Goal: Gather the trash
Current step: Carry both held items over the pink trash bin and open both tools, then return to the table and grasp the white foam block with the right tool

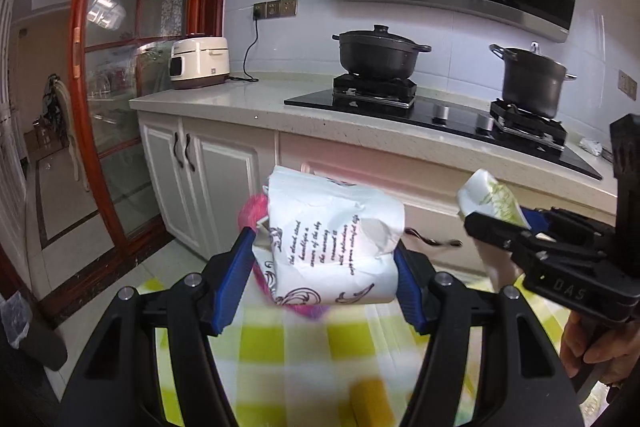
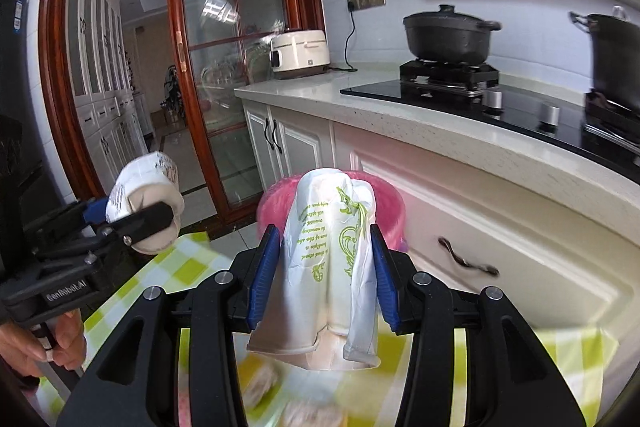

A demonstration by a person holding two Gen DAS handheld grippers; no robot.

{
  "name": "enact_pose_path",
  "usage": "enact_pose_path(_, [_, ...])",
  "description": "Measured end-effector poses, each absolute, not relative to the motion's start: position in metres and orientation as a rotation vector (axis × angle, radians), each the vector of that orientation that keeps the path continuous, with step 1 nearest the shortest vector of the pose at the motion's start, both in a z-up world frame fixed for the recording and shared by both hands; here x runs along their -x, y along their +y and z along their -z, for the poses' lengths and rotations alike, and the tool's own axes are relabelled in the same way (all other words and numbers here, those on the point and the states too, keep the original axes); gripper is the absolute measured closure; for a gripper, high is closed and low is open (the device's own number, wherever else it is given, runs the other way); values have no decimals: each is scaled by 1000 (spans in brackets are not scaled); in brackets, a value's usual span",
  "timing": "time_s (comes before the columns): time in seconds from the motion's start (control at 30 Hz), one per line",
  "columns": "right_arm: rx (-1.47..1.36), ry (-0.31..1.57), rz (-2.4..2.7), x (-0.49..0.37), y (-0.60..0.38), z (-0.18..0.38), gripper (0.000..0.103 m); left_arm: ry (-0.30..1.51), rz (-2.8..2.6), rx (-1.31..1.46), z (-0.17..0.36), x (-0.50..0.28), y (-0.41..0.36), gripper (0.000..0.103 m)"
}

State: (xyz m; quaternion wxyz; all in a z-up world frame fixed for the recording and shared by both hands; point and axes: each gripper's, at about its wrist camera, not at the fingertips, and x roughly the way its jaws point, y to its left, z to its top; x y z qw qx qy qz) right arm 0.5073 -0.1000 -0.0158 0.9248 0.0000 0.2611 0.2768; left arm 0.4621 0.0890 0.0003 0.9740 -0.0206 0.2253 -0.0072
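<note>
The left gripper (image 1: 326, 259) has its blue-padded jaws pressed on a crumpled white paper cup with black script lettering (image 1: 332, 239), lifted in front of the long pale stone kitchen counter (image 1: 240, 103); the right gripper (image 2: 325, 267) is clamped on a crushed white paper cup with green print (image 2: 332, 267), also in front of that counter and beside the first; two cups in all, one per gripper. Below the counter front, just past the cups, stands a round pink plastic bin (image 2: 384, 195); the right wrist view shows its rim and wall behind the green-printed cup, while the left wrist view gives only a pink patch at the black-lettered cup's left edge. A yellow-green and white checked cloth (image 1: 304, 347) lies blurred beneath both grippers.

On the counter sit two dark lidded pots on a black glass hob (image 1: 440, 115): a wide black casserole (image 1: 380, 55) and a taller grey stockpot (image 1: 532, 83), which the right wrist view cuts at its edge; left of them stands one cream rice cooker (image 1: 200, 63). Only the left wrist view shows a small crumpled white scrap (image 1: 590, 146) on the counter right of the hob; only the right wrist view shows a hand (image 2: 44, 343) gripping the left gripper's handle.
</note>
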Motion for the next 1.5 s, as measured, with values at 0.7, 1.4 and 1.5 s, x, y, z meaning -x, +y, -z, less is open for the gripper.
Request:
enact_pose_path(0.7, [-159, 575, -627, -671, -81, 83, 34, 520, 5, 98, 86, -652, 140, 24])
enact_pose_path(1.4, [-96, 427, -609, -363, -173, -29, 34, 412, 10, 92, -12, -340, 93, 17])
enact_pose_path(1.5, [-97, 433, -589, -325, -181, -18, 34, 403, 7, 71, -8, -292, 79, 16])
